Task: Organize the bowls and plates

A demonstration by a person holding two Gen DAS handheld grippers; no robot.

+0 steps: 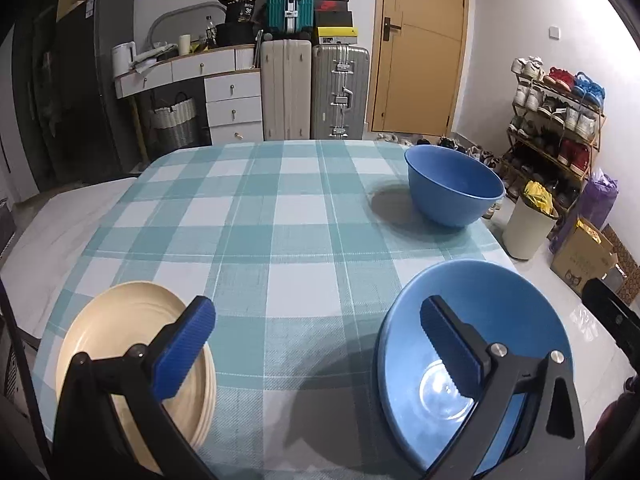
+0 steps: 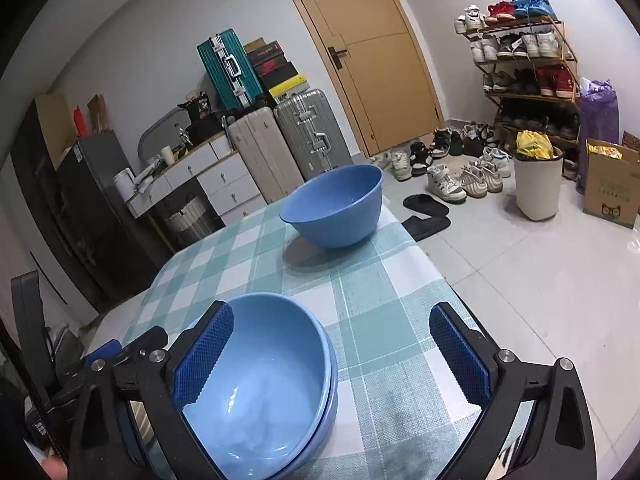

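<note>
Left wrist view: checked tablecloth over the table, with 3 groups of dishes on it. Near left, a stack of cream plates — several rims visible along the edge, so apparently already gathered. Near right, a blue bowl stack, shiny at the bottom. Far right, close to the table corner, a lone deep blue bowl, well apart from the rest. Left gripper spread wide, nothing between the pads; left pad in front of the plates, right pad in front of the near bowls, bare cloth in the gap.

Right wrist view: right gripper also spread wide, clamping nothing. Blue bowl stack at lower left, 2 rims showing, 1 bowl nested in another; left pad over the stack's near-left rim, with most of the stack in the gap toward that side, right pad above bare cloth near the table edge. Contact between pad and rim not clear. Lone deep blue bowl straight ahead, beyond the fingertips, near the far corner.

Progress, as a judgement: plates stacked, 2 bowls nested, 1 bowl left out — probably the last piece to bring in or nest.
</note>
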